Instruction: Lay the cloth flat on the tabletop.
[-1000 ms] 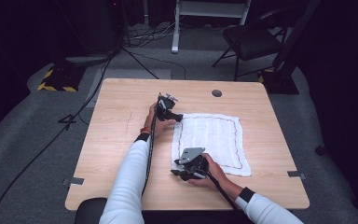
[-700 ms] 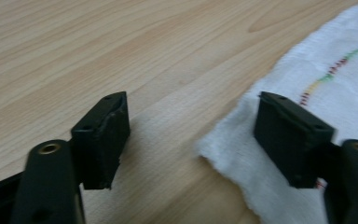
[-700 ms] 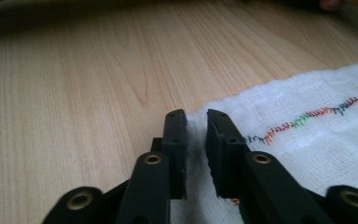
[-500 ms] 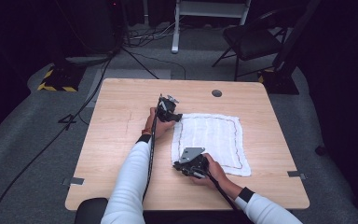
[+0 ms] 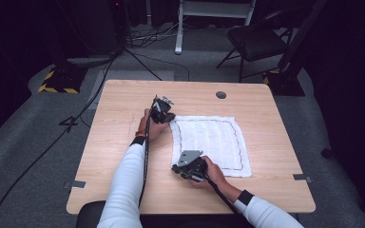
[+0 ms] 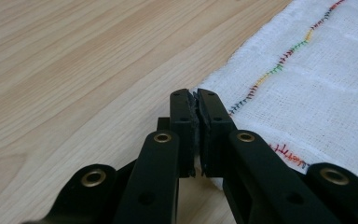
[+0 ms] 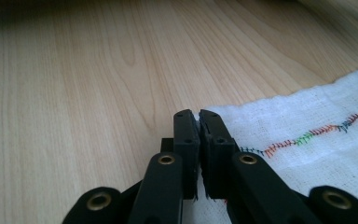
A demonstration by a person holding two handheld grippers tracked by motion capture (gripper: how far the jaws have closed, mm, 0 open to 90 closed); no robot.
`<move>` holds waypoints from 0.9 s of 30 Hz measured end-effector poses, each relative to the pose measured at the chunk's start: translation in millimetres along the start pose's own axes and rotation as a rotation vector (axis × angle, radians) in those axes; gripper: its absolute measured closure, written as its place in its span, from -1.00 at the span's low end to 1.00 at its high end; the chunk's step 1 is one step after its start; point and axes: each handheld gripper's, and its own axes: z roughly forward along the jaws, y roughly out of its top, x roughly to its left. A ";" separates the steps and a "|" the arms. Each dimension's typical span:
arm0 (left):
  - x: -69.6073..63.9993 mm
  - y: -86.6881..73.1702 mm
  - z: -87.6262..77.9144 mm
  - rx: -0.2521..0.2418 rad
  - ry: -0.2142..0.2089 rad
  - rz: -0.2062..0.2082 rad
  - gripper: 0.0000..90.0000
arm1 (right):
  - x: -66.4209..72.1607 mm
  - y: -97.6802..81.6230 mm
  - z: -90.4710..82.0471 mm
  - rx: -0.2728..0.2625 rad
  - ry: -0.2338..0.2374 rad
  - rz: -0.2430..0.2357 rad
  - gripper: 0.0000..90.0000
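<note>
Finding: a white muslin cloth [image 5: 209,145] with multicoloured edge stitching [image 6: 279,65] lies flat on the light wooden table [image 5: 119,142], right of the table's centre in the high view. Its 2 left-hand corners are under grip.

Left gripper [image 5: 163,114]: at the far-left corner of the cloth. In the left gripper view [image 6: 198,100] the jaws have just been closing and now stand pressed together, with a sliver of white fabric pinched between the pads at the corner tip.

Right gripper [image 5: 186,167]: at the near-left corner. In the right gripper view [image 7: 196,119] the jaws have likewise just been closing and now stand together on the cloth's corner edge, white weave showing in the seam between them. How deep the bite is, I cannot tell; it looks shallow on both sides.

Step in hand, as judged: securing both corners of 1 side, the usual preparation for folding the cloth across itself or lifting it off the table.

Next move, as judged: both hands should rise together and evenly, keeping the left edge taut, then carry it across toward the right edge. Because each grip takes only the corner tip, an abrupt pull could slip the fabric free; a slow lift with a check on the hold is advisable.
</note>
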 end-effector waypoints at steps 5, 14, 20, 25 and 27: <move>11.2 -8.7 -12.1 -0.017 0.022 -0.027 0.91 | 4.4 8.7 5.8 -0.015 0.007 -0.009 0.92; 21.6 -25.7 -31.7 -0.042 0.035 -0.026 0.91 | 12.4 23.3 13.7 -0.050 0.021 -0.032 0.92; 25.5 -29.6 -45.8 -0.091 0.032 -0.039 0.92 | 12.9 31.5 11.3 -0.066 0.017 -0.045 0.93; 26.7 -30.0 -53.6 -0.117 0.028 -0.041 0.92 | 13.5 37.3 9.6 -0.076 0.017 -0.056 0.93; 27.0 -30.9 -55.4 -0.123 0.029 -0.045 0.92 | 13.2 39.7 8.5 -0.083 0.016 -0.055 0.93</move>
